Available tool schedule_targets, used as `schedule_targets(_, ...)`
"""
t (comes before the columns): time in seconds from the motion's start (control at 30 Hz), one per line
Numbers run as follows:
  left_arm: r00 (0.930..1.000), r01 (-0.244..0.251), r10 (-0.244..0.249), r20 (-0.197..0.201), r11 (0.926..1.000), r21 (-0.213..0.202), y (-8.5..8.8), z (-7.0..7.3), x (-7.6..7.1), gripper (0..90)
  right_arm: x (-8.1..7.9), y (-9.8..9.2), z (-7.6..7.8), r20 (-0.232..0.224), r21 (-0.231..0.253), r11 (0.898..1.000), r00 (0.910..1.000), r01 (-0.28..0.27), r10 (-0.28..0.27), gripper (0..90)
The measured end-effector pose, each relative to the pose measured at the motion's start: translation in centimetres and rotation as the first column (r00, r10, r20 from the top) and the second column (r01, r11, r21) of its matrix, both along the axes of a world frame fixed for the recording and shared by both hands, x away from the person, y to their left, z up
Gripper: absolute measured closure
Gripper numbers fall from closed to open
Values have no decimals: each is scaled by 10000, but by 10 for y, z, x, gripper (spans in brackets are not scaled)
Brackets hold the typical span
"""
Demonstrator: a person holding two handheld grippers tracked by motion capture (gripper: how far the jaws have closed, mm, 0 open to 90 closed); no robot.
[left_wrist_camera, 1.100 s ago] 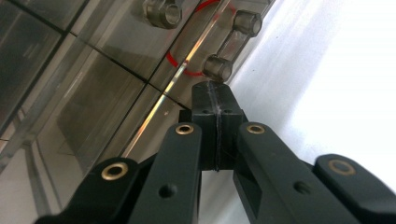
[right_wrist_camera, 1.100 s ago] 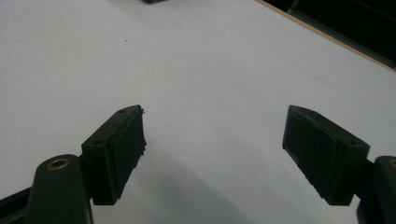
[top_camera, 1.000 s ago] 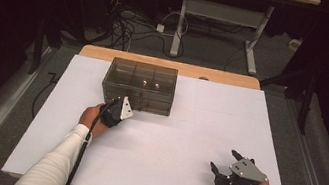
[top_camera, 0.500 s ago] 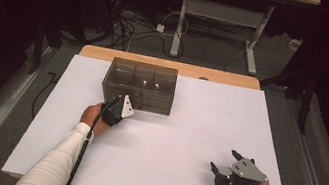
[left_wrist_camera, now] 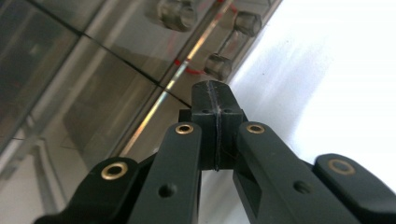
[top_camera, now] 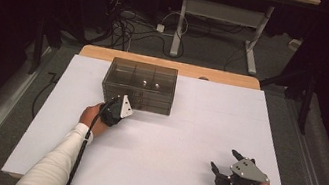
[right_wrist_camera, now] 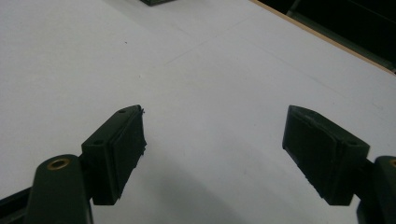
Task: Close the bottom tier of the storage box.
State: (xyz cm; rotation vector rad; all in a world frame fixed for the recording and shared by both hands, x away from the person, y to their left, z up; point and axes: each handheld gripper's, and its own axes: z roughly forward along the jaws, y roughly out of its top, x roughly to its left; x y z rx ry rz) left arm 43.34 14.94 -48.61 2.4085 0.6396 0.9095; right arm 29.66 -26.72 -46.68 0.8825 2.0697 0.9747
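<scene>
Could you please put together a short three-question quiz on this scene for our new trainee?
1. True or false: the left gripper has its jaws shut, with nothing between them.
2. What stands right in front of the left gripper? A) a cardboard box B) a clear drawer unit C) a metal bowl
3. In a few words, how do the right gripper jaws stand, and what lies under them?

Key:
1. True; the two pads meet, close to a small round drawer knob.
2. B
3. Wide open with nothing between them, over the bare white table, well away from the drawers.
</scene>
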Motion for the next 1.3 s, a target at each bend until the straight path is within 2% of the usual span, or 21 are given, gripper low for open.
schedule_targets(0.3, 9999, 18, -14, 104, 9995, -328, 4, 8, -7, 872, -1, 1, 0, 20, -66, 9999, 9999, -113, 114, 223)
schedule_targets(0.37, 9999, 31, -22, 163, 9985, -542, 6, 11, -9, 871, -1, 2, 0, 6, -88, 9999, 9999, -135, 135, 223)
schedule_targets(0.5, 9995, 50, -22, 320, 9961, -885, 8, 17, -14, 870, -1, 4, -2, -58, -106, 9997, 9998, -199, 198, 223)
schedule_targets(0.57, 9988, 89, -44, 497, 9960, -887, 8, 20, -17, 869, -2, 7, -3, -56, -273, 9991, 9995, -316, 314, 223)
schedule_targets(0.9, 9951, 394, -247, 958, 9872, -1544, 10, 32, -28, 819, -2, 8, -2, -29, -198, 9992, 9994, -351, 350, 223)
schedule_targets(1.03, 9936, 402, -210, 1106, 9839, -1740, 9, 35, -32, 732, -2, 8, -3, -47, -249, 9989, 9992, -399, 398, 223)
schedule_targets(1.1, 9936, 546, -350, 1077, 9811, -1854, 9, 37, -34, 727, -2, 8, -2, -21, -236, 9989, 9992, -395, 395, 223)
schedule_targets(1.3, 9920, 676, -453, 1181, 9791, -1920, 6, 39, -37, 562, -2, 7, -2, -18, -145, 9994, 9995, -313, 312, 223)
